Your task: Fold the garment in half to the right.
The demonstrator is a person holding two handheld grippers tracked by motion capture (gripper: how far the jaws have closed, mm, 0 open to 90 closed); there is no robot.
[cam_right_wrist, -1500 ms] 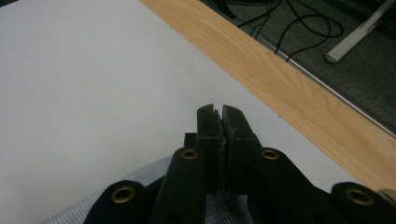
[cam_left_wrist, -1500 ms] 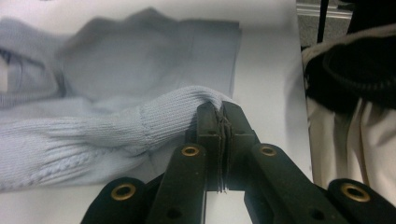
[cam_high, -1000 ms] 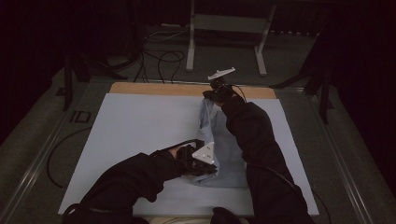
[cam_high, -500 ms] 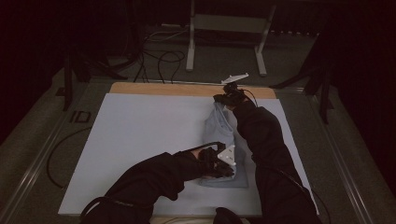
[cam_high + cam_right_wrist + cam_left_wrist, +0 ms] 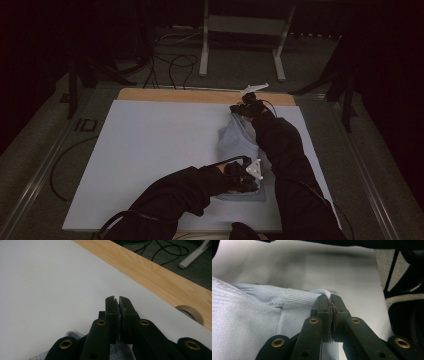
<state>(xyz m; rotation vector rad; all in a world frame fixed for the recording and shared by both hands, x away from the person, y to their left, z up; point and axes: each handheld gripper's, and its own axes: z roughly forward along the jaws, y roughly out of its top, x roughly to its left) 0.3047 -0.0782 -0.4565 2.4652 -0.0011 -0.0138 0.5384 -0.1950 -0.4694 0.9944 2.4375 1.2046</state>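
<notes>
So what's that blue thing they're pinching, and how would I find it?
Find the big white table with a wooden strip along its far edge. On its right side lies a pale blue knitted cloth, the only soft, wrinkly thing there. The left gripper pinches its near end and the right gripper its far end.

1. The person wears long black sleeves [image 5: 175,192] on both arms.
2. Each black two-jaw gripper [image 5: 331,305] has flat arms with round brass rivets [image 5: 314,320].
3. A grey three-cornered plate [image 5: 255,169] sits on top.
</notes>
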